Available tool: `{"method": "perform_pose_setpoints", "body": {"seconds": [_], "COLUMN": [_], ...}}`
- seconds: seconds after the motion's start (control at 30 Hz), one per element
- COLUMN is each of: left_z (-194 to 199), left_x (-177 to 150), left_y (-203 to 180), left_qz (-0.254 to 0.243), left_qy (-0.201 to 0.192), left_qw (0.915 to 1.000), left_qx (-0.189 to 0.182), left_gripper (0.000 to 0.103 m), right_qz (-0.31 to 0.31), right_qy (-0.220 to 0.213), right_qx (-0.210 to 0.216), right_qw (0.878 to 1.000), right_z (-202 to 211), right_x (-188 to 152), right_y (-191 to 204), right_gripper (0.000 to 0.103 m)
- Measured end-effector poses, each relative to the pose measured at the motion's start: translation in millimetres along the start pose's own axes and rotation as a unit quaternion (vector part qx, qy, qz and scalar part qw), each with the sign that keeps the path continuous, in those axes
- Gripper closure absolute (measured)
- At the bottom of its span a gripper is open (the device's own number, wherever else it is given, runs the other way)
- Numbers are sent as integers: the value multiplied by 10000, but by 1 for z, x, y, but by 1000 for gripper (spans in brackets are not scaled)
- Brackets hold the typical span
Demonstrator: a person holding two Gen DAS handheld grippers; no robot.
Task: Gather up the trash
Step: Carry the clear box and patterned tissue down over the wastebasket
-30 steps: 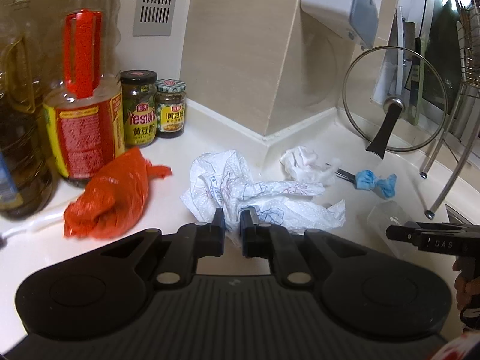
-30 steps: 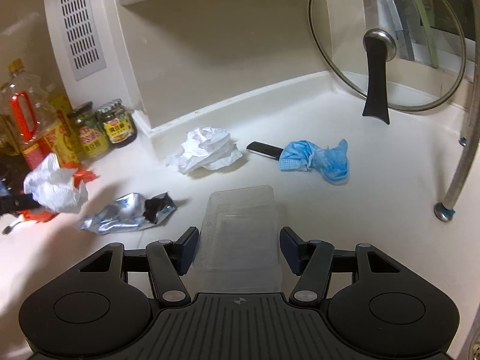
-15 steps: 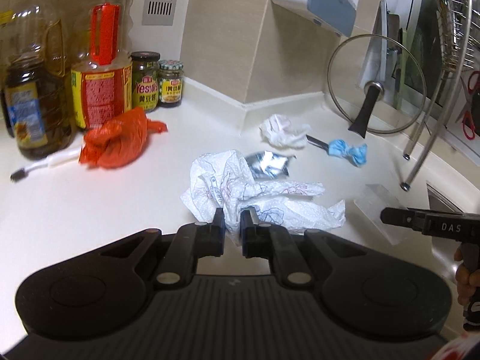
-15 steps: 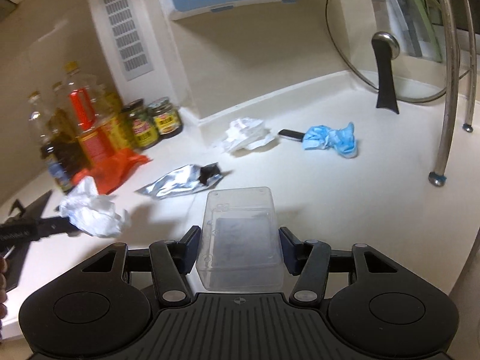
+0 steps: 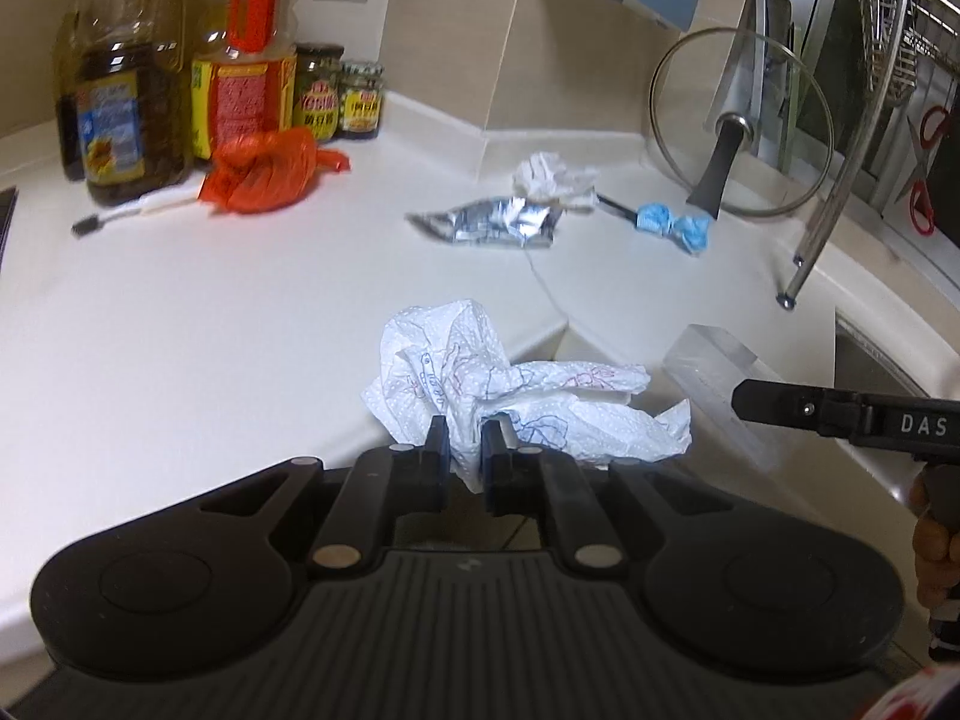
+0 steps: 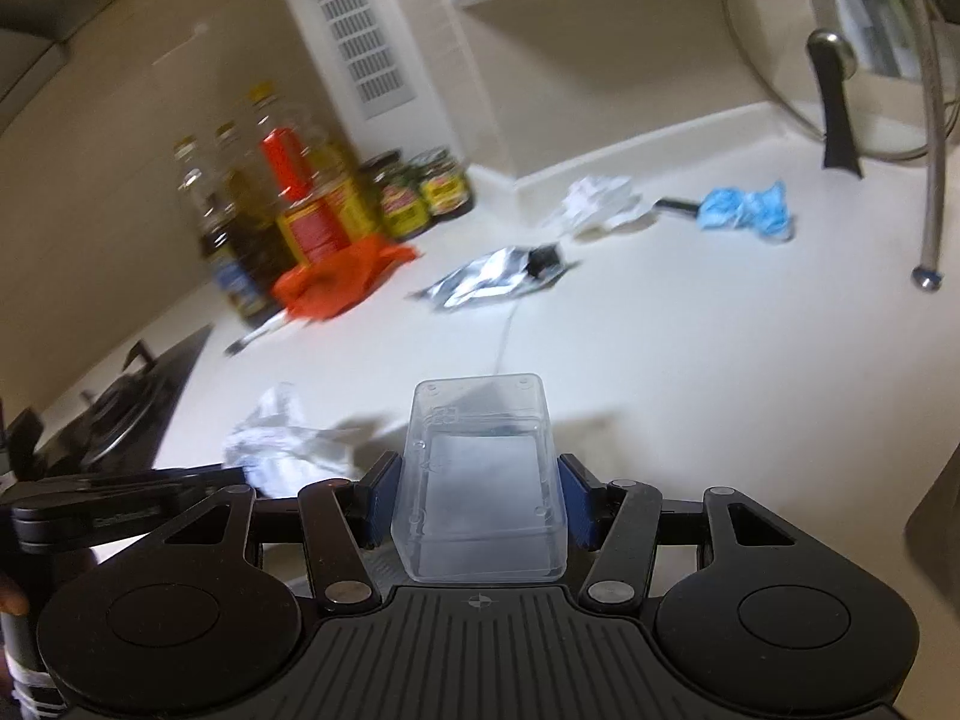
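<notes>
My left gripper is clamped tight on a crumpled paper towel printed with red and blue line drawings — the wad is pinched between the narrow jaws and hangs in the air over the front edge of the white countertop. My right gripper holds a clear plastic box at medium width, both blue pads pressed against its side walls, the box tilted and lifted off the counter. In the left wrist view that same box shows at the right, beside the black finger of the right gripper, over the counter's front edge near the sink.

More trash lies on the countertop. A flattened silver foil pouch sits toward the back, near the inner corner of the wall. Just behind it, touching or nearly so, is a crumpled white tissue. To the right of that lies a crumpled blue mask, with a dark slim object poking out from beside it. At the back left, an orange plastic bag rests against the oil bottles, with a toothbrush beside it and two jars against the wall. A glass pot lid leans upright at the back right corner — well apart from both grippers.
</notes>
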State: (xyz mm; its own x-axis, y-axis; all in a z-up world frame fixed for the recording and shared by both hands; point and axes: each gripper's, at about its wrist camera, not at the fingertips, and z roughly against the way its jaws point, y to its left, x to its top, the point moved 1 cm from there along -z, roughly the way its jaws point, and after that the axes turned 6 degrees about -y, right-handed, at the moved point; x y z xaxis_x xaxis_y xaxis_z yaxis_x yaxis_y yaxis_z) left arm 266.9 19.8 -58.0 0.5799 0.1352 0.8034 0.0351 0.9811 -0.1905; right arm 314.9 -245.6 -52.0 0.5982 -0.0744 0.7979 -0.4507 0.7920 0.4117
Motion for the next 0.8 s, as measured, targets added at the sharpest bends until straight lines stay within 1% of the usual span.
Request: {"method": "perform_pose_setpoints", "body": {"seconds": [0.1,0.3,0.53,0.8], "left_z": [4,4,-12,-47], "left_x": [-17,-52,-92,-125], "left_y": [-1,-2,3,7], "left_qz": [36,143,238,123], "left_qy": [145,475,946,1411], "left_qw": [9999,9986,9949,9896], "left_qx": [36,155,273,267], "left_gripper": [94,94,94,94], "right_qz": [11,48,-85,-223], "right_qy": [168,529,869,1133], "right_qx": [156,264,160,-47], "right_qw": [9997,9982,9961,9933], "right_z": [1,-3,-15,-34], "right_x": [-16,-50,-84,-122], "right_y": [10,20,11,-2], "right_gripper": [48,48,48,48]}}
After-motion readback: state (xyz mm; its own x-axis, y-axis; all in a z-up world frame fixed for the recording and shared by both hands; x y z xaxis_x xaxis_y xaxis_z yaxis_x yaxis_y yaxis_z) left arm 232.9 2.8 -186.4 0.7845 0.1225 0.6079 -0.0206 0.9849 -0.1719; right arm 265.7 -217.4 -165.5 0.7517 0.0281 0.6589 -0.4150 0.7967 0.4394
